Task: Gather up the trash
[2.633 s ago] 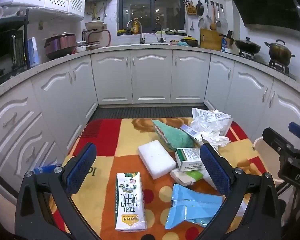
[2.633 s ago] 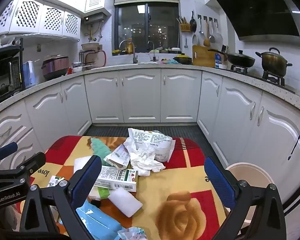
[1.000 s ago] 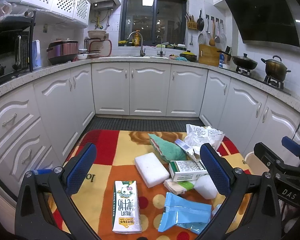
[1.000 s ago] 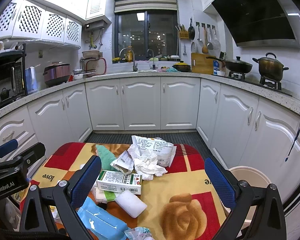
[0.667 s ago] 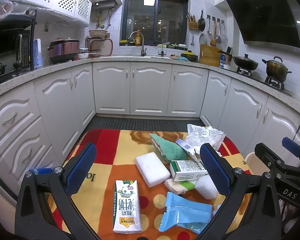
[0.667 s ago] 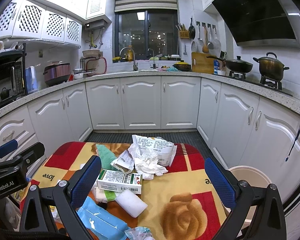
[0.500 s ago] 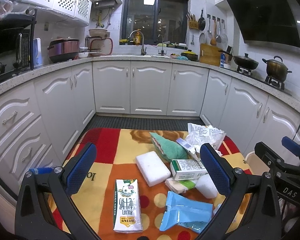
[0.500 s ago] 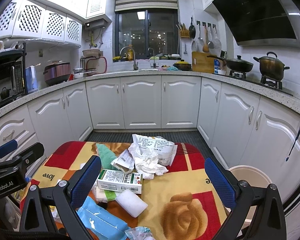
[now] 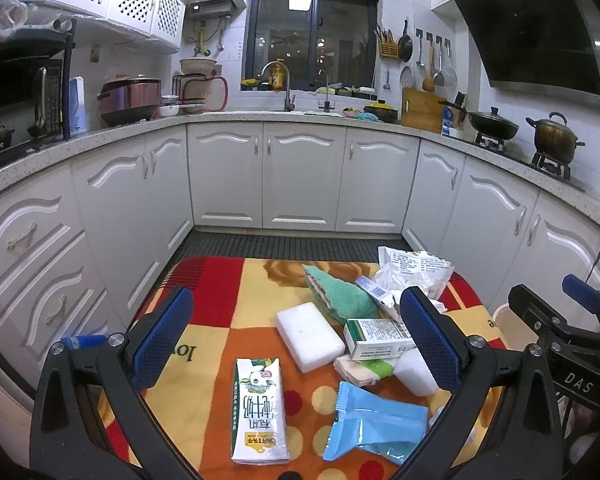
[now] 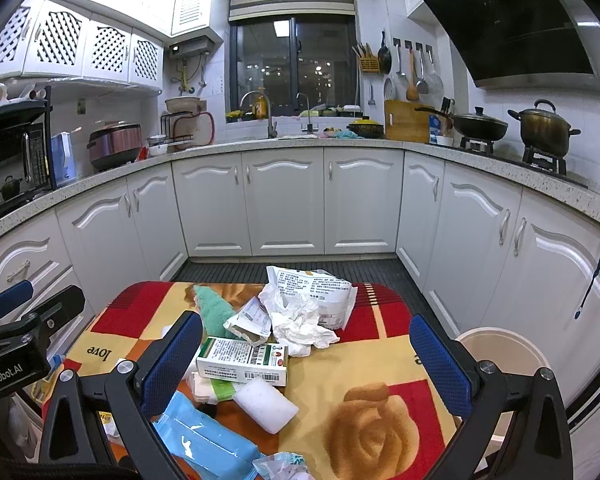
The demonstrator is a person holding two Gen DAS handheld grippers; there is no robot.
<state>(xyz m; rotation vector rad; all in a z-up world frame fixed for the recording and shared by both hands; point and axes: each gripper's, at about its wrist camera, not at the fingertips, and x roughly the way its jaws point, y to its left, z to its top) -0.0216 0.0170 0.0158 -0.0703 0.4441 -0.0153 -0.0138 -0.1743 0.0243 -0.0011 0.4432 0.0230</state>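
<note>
Both grippers, left gripper point(image 9: 296, 334) and right gripper point(image 10: 306, 354), are hovering with fingers wide apart, holding nothing; only the left view is showing the milk carton point(image 9: 259, 410).

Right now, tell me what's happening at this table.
A person holds two grippers above a table strewn with trash. The left gripper and the right gripper are both open and empty. A milk carton, blue wrapper, medicine box and crumpled tissue lie untouched. A beige bin waits beside the table.
</note>
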